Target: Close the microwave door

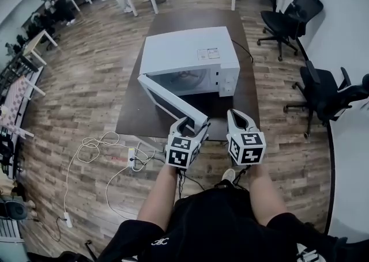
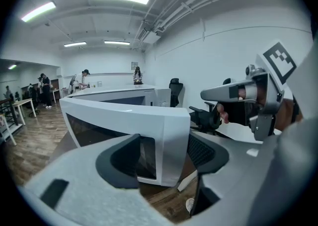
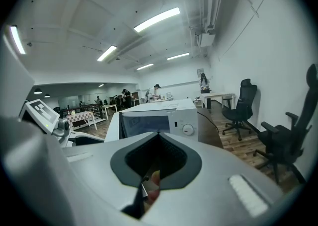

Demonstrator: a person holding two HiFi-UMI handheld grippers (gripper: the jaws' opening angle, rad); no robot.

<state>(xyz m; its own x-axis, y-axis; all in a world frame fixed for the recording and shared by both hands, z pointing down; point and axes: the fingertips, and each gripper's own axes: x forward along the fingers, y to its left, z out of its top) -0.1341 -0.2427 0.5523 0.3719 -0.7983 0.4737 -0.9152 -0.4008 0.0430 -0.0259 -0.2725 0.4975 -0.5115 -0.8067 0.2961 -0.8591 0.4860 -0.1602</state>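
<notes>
Wood flooring (image 1: pixel 86 82) runs under a dark bench (image 1: pixel 190 19) that carries the white microwave (image 1: pixel 184 50), its door (image 1: pixel 170 102) swung out toward the person. In the head view the left gripper (image 1: pixel 195 124) sits at the door's free edge and the right gripper (image 1: pixel 239 118) is just beside it. Office chairs (image 1: pixel 288 16) stand to the right, and cables (image 1: pixel 86 145) trail on the left. The left gripper view shows jaws apart, with the door's edge between them. The right gripper view shows jaws closed together, facing the microwave's front.

Microwave (image 1: pixel 190 59) sits on table (image 1: pixel 184 19), office chairs (image 1: pixel 288 13) at its right
</notes>
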